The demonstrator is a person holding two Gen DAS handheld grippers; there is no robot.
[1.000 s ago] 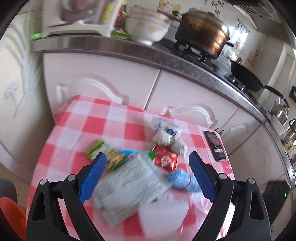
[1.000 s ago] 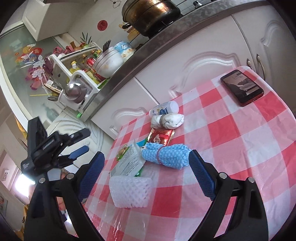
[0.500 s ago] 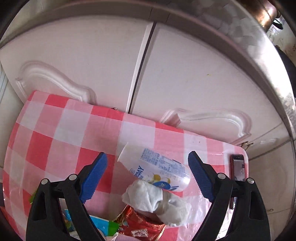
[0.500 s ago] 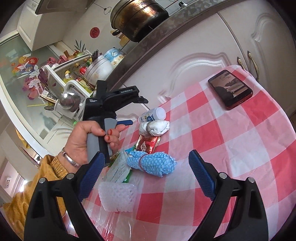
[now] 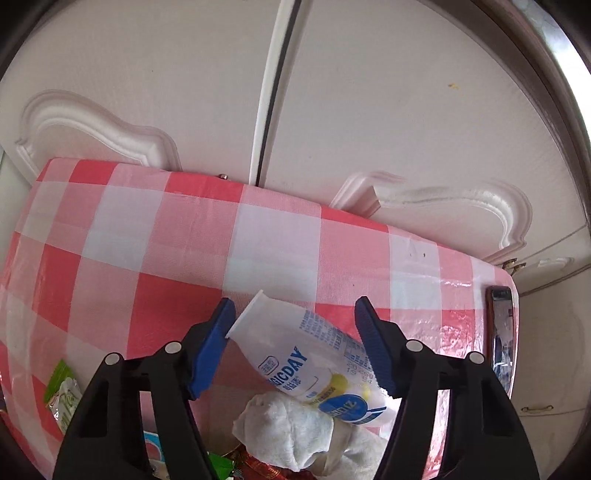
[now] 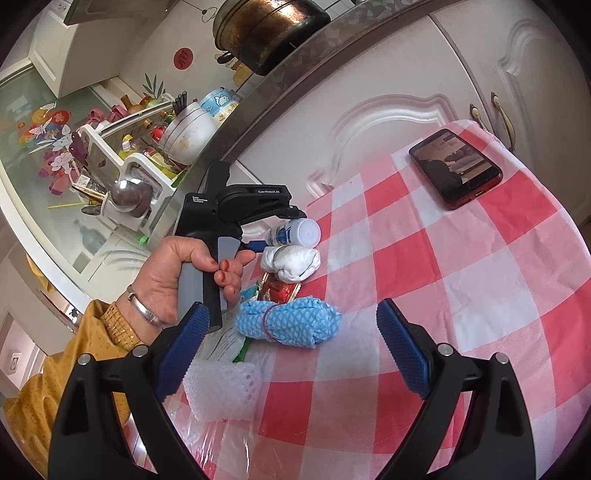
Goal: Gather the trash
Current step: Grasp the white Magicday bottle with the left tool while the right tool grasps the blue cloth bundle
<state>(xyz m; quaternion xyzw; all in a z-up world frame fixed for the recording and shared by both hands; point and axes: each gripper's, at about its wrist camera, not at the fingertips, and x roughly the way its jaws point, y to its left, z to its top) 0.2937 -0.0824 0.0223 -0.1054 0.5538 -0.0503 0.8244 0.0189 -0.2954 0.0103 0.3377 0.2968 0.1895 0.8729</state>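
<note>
Between the closing jaws of the left gripper lies a white bottle, unclamped.

My right gripper hung wide open over the checked table. Blue cloth roll sat at twelve o'clock, phone around two, white bottle beyond the cloth.

Home kitchen. Upper part of right wrist view: steel-edged countertop with large blackened cooking pot, white bowl, rack of condiment bottles at left. White panelled cabinet doors below, red-white checked tablecloth in front.
</note>
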